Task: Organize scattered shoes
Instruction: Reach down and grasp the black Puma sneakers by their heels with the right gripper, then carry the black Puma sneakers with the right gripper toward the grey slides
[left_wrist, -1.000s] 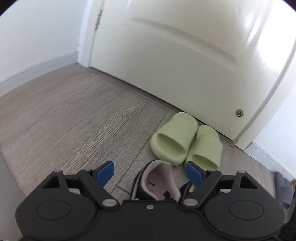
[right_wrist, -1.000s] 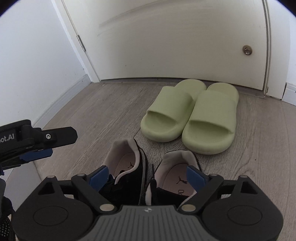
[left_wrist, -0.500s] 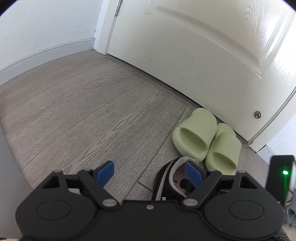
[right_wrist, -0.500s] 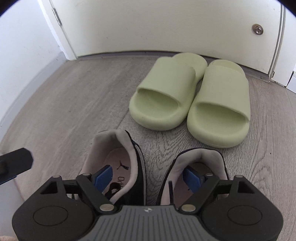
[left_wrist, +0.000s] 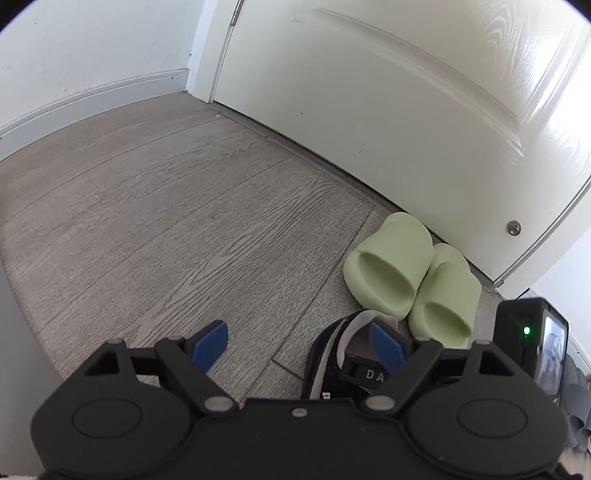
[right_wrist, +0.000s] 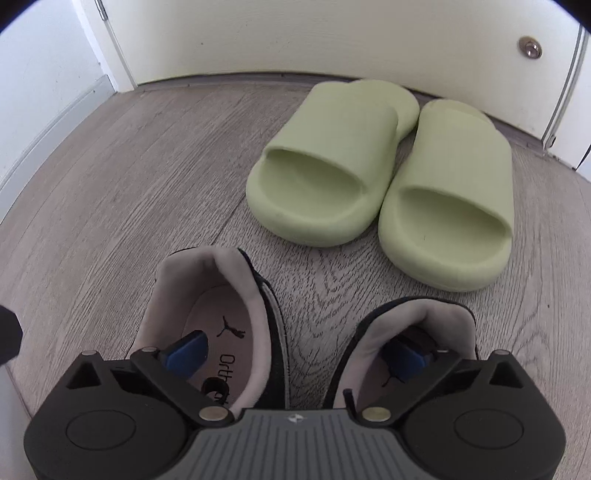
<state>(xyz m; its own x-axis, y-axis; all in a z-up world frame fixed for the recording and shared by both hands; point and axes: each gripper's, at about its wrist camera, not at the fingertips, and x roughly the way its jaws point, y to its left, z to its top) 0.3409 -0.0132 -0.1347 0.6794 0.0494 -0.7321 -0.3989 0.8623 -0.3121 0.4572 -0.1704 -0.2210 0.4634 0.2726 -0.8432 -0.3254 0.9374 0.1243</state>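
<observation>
Two black sneakers with pale pink lining stand side by side on the wood floor, the left sneaker (right_wrist: 221, 317) and the right sneaker (right_wrist: 424, 325). My right gripper (right_wrist: 295, 356) is open above them, one blue pad dipping into each shoe's opening and both inner walls between the fingers. A pair of light green slides (right_wrist: 373, 173) sits just beyond, toes to the door. In the left wrist view my left gripper (left_wrist: 298, 345) is open and holds nothing; its right pad overlaps one sneaker (left_wrist: 328, 362), with the green slides (left_wrist: 410, 280) farther on.
A white door (left_wrist: 388, 110) closes off the far side, with a small metal stop (right_wrist: 530, 47) low on it. White baseboard (left_wrist: 92, 99) runs along the left wall. The right gripper's camera body (left_wrist: 532, 343) shows at the right, a grey item (left_wrist: 576, 410) below it.
My right gripper has come down and forward until its fingers dip into the two sneakers. The left gripper has swung leftward, away from the sneakers.
</observation>
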